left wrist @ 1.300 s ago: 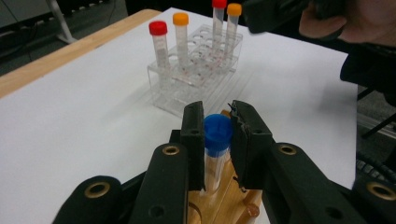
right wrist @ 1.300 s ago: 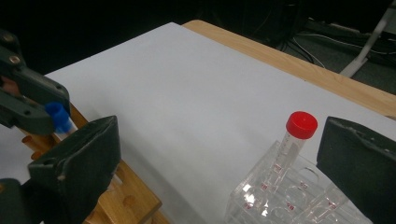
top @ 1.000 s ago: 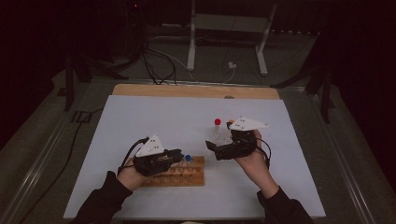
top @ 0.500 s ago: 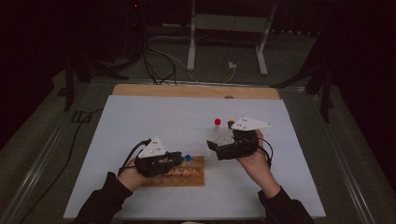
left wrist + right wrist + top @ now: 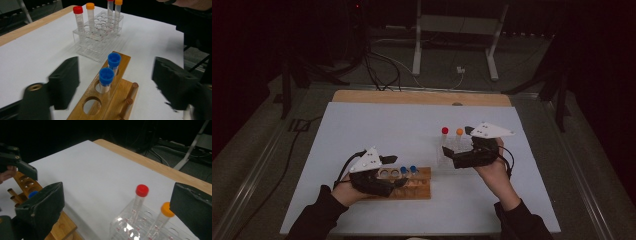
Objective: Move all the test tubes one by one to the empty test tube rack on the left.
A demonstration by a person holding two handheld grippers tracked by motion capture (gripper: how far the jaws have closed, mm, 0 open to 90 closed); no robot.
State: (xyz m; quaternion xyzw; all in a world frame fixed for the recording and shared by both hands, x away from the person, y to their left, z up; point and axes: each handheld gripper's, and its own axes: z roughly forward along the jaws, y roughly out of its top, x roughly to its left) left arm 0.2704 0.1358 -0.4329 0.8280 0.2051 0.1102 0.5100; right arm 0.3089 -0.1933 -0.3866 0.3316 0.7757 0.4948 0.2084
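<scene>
No writing is legible on any item. Two blue-capped tubes [image 5: 107, 79] stand upright in neighbouring holes of the wooden rack [image 5: 117, 100], near-left on the white table [image 5: 387, 125]; the next hole nearer me is empty. My left gripper [image 5: 398, 171] has just been opening: its jaws stand released either side of the rack, clear of the tubes. To the right, the clear plastic rack [image 5: 100, 37] holds red-capped [image 5: 140, 196] and orange-capped tubes [image 5: 162, 217]. My right gripper [image 5: 448, 154] is released beside it, grasping nothing.
</scene>
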